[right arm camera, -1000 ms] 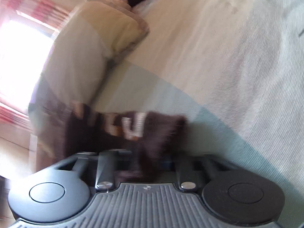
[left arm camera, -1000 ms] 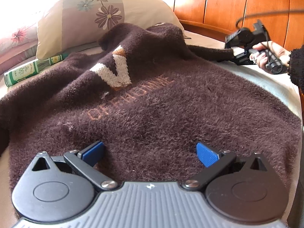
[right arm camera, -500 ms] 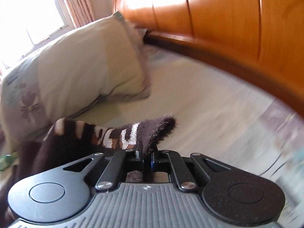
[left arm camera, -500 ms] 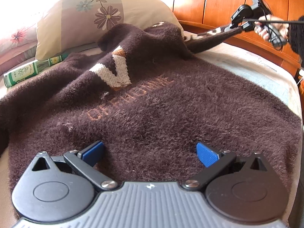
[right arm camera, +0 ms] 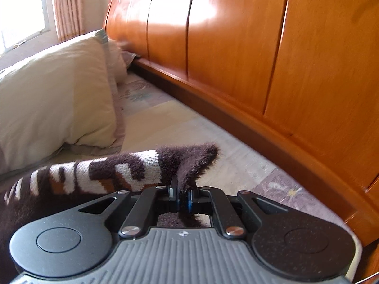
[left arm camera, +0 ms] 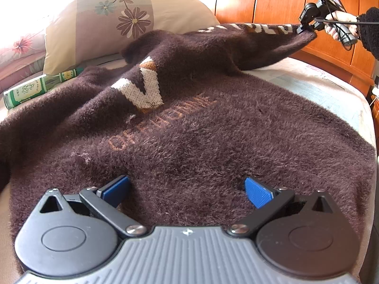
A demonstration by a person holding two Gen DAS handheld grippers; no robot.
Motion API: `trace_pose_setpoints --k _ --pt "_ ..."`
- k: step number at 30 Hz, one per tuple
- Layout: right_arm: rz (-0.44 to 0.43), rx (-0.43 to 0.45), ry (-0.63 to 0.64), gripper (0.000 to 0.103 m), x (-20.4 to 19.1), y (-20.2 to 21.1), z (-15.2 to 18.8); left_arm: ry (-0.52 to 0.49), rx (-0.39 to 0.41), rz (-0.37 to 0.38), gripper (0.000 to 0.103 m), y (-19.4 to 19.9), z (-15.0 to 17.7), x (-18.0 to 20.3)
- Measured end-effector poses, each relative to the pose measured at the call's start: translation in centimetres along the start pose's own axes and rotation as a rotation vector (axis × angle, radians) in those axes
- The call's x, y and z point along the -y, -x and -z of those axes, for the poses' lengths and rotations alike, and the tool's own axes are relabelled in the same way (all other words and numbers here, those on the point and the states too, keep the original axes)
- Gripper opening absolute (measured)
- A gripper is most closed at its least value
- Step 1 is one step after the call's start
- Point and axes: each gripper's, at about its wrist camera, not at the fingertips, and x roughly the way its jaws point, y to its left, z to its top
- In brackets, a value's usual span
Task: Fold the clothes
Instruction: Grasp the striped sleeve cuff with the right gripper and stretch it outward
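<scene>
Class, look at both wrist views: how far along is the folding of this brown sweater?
Done: the sweater lies spread front-up on the bed. In hand: the right gripper is clamped on the sleeve cuff, holding it off the bed; the left gripper is open above the hem. Left: every fold; none shows yet.

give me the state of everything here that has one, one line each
sweater: spread flat on the bed, unfolded
sleeve: lifted off the bed, stretched out, cuff pinched
right tool: shut on the sleeve
left tool: open, fingers apart over the sweater's hem
green bottle: lying on its side by the pillow
pillow: leaning at the headboard
</scene>
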Motion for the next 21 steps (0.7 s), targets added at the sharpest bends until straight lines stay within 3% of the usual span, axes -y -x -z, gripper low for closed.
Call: trace_pose_setpoints --k 15,21 --pt "0.114 0.049 0.023 0.007 0.8 1.0 -2.8 0.002 0.002 0.003 0.102 0.0 0.0 -0.1" --pt "0.135 0.041 -0.012 0.02 0.0 -0.4 -1.3 0.002 0.0 0.007 0.102 0.0 -0.2 -0.1"
